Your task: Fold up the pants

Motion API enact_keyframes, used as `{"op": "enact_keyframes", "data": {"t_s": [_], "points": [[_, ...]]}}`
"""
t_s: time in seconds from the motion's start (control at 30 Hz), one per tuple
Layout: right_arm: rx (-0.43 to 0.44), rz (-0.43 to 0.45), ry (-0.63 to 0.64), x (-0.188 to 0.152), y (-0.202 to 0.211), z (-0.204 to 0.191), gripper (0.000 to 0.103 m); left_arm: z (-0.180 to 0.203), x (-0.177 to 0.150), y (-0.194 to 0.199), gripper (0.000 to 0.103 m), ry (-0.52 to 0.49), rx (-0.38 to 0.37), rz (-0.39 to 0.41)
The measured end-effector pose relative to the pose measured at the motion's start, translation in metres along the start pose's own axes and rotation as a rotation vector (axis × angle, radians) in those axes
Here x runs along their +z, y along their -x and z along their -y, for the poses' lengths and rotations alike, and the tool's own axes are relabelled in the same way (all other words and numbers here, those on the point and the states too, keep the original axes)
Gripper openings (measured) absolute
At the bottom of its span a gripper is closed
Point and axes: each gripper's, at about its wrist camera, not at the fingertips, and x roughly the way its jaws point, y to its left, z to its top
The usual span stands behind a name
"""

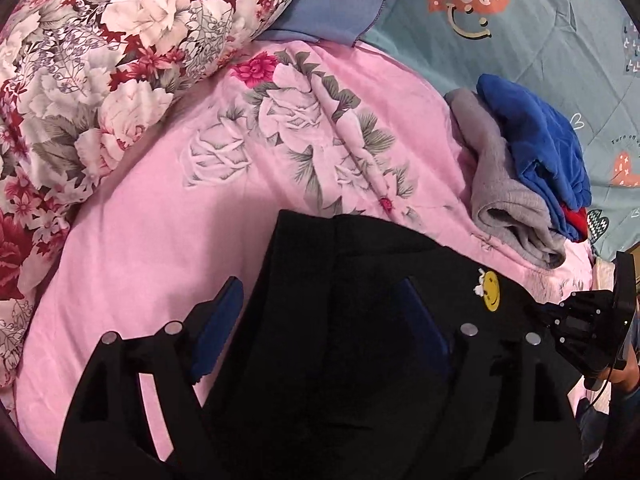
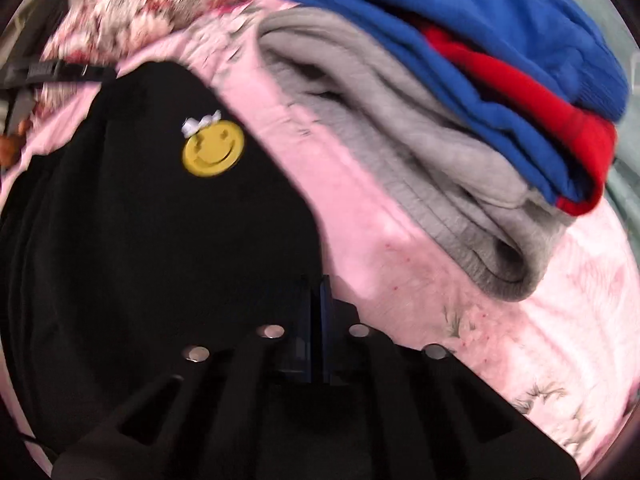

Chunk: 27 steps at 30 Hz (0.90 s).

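Observation:
Black pants [image 1: 344, 264] with a yellow smiley patch [image 1: 491, 291] lie on the pink floral sheet [image 1: 160, 240]. My left gripper [image 1: 320, 296] is open, its blue-padded fingers [image 1: 218, 328] spread over the pants' left part. In the right wrist view the pants [image 2: 140, 240] fill the left side, with the smiley patch [image 2: 213, 147] on top. My right gripper [image 2: 318, 292] has its jaws pressed together at the pants' right edge; whether cloth is between them is hidden. The right gripper also shows in the left wrist view [image 1: 592, 320] at the right edge.
A stack of folded clothes lies to the right: grey [image 2: 420, 168], blue [image 2: 460, 20] and red [image 2: 540, 100]; it also shows in the left wrist view [image 1: 528, 168]. A floral pillow [image 1: 100, 60] lies at the left. A teal quilt [image 1: 540, 32] lies at the back right.

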Motion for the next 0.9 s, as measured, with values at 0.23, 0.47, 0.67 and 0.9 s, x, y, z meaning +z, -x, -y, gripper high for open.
{"op": "enact_keyframes", "data": {"t_s": [0.23, 0.47, 0.67, 0.9], "points": [[-0.140, 0.081, -0.158, 0.025, 0.019, 0.037, 0.005, -0.009, 0.011, -0.010, 0.085, 0.117, -0.056, -0.006], [-0.042, 0.029, -0.102, 0.012, 0.015, 0.038, 0.050, -0.015, 0.013, -0.036, 0.085, 0.200, -0.098, -0.056], [0.000, 0.064, -0.169, 0.000, 0.012, 0.064, 0.050, -0.007, 0.017, -0.044, 0.088, 0.210, -0.076, -0.018], [0.025, 0.066, -0.133, 0.001, 0.006, 0.058, 0.008, 0.014, 0.019, -0.038, 0.018, 0.135, -0.078, -0.017]]}}
